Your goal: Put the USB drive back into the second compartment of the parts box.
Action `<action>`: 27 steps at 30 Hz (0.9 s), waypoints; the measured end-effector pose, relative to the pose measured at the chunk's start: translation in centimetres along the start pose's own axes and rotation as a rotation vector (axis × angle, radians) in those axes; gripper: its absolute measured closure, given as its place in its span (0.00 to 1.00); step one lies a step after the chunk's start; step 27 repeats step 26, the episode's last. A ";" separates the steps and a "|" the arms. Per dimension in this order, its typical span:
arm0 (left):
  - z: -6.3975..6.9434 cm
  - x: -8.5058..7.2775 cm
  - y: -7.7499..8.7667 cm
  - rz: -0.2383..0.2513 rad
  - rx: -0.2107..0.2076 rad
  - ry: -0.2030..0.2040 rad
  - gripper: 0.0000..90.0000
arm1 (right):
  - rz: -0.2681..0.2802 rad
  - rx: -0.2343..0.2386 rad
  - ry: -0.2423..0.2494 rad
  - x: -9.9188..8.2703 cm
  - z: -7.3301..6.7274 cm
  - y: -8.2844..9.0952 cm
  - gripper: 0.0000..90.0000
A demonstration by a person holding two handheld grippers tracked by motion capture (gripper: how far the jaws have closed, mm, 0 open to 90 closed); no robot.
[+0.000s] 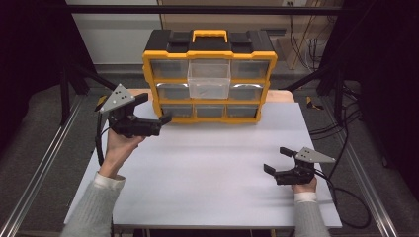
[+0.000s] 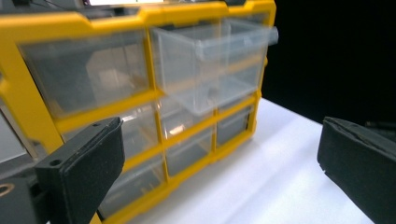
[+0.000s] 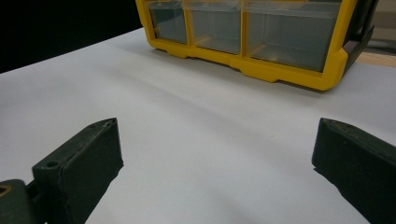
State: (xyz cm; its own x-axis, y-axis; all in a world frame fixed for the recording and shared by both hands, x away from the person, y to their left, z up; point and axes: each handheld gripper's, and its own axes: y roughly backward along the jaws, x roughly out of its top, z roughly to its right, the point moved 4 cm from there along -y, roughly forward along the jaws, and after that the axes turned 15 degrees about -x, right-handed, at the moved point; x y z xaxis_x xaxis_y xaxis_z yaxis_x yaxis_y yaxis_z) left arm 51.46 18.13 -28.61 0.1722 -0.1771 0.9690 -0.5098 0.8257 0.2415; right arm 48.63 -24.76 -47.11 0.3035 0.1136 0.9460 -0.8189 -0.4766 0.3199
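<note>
Drawer cabinet [image 1: 209,79] at table's [image 1: 207,182] far edge, top middle drawer [image 1: 209,79] pulled out. My left gripper [image 1: 156,111] near its left end, right gripper [image 1: 277,160] near the right edge; both jaws apart, empty.

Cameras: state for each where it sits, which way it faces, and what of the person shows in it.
High view: above the person's side, facing forward and down on the white table and organizer; both forearms, left gripper, right gripper.
Left gripper view: on that gripper, facing the pulled-out drawer; its jaws apart.
Right gripper view: low over the table, facing the organizer's bottom row; jaws apart.
All share the organizer.
</note>
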 end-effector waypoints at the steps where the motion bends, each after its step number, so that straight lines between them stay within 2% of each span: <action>1: 0.1 -0.7 0.0 0.003 -0.005 0.004 0.01 | 0.001 0.000 0.000 0.0 0.0 0.0 0.02; 5: 0.1 -2.9 0.2 0.012 -0.024 0.026 0.01 | -0.002 0.002 0.002 0.0 0.0 0.0 0.02; 8: 0.0 -4.9 0.4 0.004 -0.024 0.021 0.01 | -0.001 0.000 0.002 0.0 0.0 0.0 0.02; 15: -1.0 -9.4 1.1 0.017 -0.038 0.073 0.01 | -0.003 0.001 0.003 -0.1 0.0 -0.1 0.02; 19: -1.7 -12.1 1.7 0.002 -0.036 0.101 0.01 | -0.007 0.001 0.002 -0.1 0.0 -0.1 0.02; 21: -1.9 -13.3 2.0 -0.010 -0.027 0.102 0.02 | -0.006 0.001 0.003 -0.1 0.0 -0.1 0.02; 23: -2.1 -14.2 2.2 -0.026 -0.018 0.107 0.02 | -0.006 0.001 0.002 -0.1 0.0 -0.1 0.02; 27: -2.2 -14.8 2.6 -0.020 -0.016 0.120 0.02 | -0.006 0.002 0.001 -0.1 0.0 -0.1 0.02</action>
